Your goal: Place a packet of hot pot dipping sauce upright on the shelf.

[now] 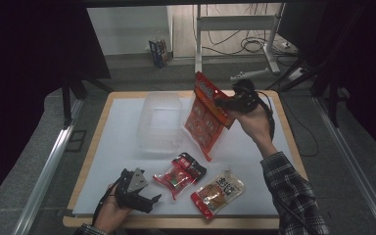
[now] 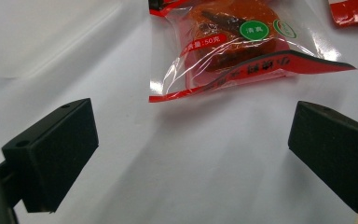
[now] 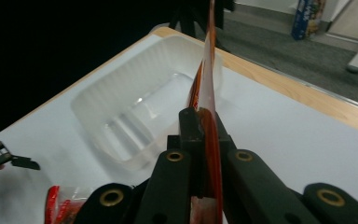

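At about seven o'clock on the table (image 1: 103, 142), near the front edge, my left gripper (image 1: 152, 199) rests low over the white surface with its jaws spread wide and nothing between them. In the left gripper view the two black pads stand well apart at either side, and just beyond them, toward twelve o'clock, lies the small red-and-clear snack packet (image 2: 235, 44), flat on the white top. In the high view that same packet (image 1: 180, 175) sits at roughly six o'clock on the table, and just to its right, at about five o'clock, lies the pale orange pouch (image 1: 219, 191), also flat.

At about eleven o'clock from the table's middle stands the clear plastic tub (image 1: 160, 122), open side up.

Just right of the tub, at about one o'clock, my right gripper (image 1: 223, 104) is clamped tight on the large orange snack bag (image 1: 204, 117), which hangs in the air, tilted, its lower corner above the white surface beside the tub. In the right gripper view the bag (image 3: 206, 84) runs edge-on between the closed jaws, with the tub (image 3: 135, 107) beyond and below it.
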A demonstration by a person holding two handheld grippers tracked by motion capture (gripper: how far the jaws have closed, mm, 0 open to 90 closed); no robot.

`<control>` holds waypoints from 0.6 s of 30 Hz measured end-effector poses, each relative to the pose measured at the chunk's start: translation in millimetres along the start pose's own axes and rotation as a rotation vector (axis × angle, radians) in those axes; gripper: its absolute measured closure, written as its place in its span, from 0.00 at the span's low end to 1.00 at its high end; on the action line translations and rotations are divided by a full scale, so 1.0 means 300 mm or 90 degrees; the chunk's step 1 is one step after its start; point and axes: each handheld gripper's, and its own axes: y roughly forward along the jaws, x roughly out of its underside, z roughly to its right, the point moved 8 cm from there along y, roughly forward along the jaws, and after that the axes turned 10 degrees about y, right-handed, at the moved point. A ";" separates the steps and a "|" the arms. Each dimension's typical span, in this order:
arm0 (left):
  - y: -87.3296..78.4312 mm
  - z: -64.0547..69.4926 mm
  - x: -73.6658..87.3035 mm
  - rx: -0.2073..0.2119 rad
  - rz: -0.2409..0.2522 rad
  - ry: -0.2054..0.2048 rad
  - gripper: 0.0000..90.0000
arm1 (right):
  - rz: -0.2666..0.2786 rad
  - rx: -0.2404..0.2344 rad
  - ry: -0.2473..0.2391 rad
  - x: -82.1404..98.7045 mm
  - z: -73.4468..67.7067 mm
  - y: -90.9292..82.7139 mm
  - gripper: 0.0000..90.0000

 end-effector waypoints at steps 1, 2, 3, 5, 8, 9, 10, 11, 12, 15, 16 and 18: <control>0.000 0.000 0.000 -0.001 0.001 0.000 0.02 | -0.001 -0.004 -0.007 -0.005 -0.015 0.004 0.99; -0.001 -0.001 -0.001 -0.001 0.001 0.002 0.02 | -0.001 -0.006 -0.014 -0.010 -0.028 0.008 0.99; -0.001 -0.001 -0.001 -0.002 0.001 0.003 0.02 | -0.003 -0.007 -0.021 -0.017 -0.044 0.012 0.99; -0.002 -0.001 -0.003 -0.002 0.003 0.003 0.02 | -0.007 -0.003 -0.035 -0.027 -0.066 0.017 0.99; -0.003 -0.001 -0.004 -0.004 0.006 0.003 0.02 | 0.001 -0.001 -0.043 -0.044 -0.081 0.016 0.99; -0.004 -0.002 -0.004 -0.004 0.006 0.003 0.02 | 0.004 0.001 -0.041 -0.051 -0.083 0.013 0.99; -0.004 -0.002 -0.004 -0.004 0.007 0.002 0.02 | 0.008 0.000 -0.040 -0.059 -0.085 0.011 0.99; -0.004 -0.002 -0.005 -0.004 0.007 0.002 0.02 | 0.011 0.000 -0.038 -0.067 -0.087 0.008 0.99; -0.005 -0.002 -0.005 -0.004 0.008 0.002 0.02 | 0.015 0.002 -0.037 -0.076 -0.087 0.005 0.99; -0.005 -0.002 -0.005 -0.005 0.008 0.002 0.01 | 0.020 0.003 -0.036 -0.100 -0.088 0.002 0.99; -0.005 -0.003 -0.005 -0.005 0.008 0.002 0.01 | 0.019 0.003 -0.032 -0.107 -0.089 0.002 0.99; -0.006 -0.003 -0.006 -0.005 0.008 0.001 0.01 | 0.022 0.003 -0.031 -0.122 -0.091 0.003 0.99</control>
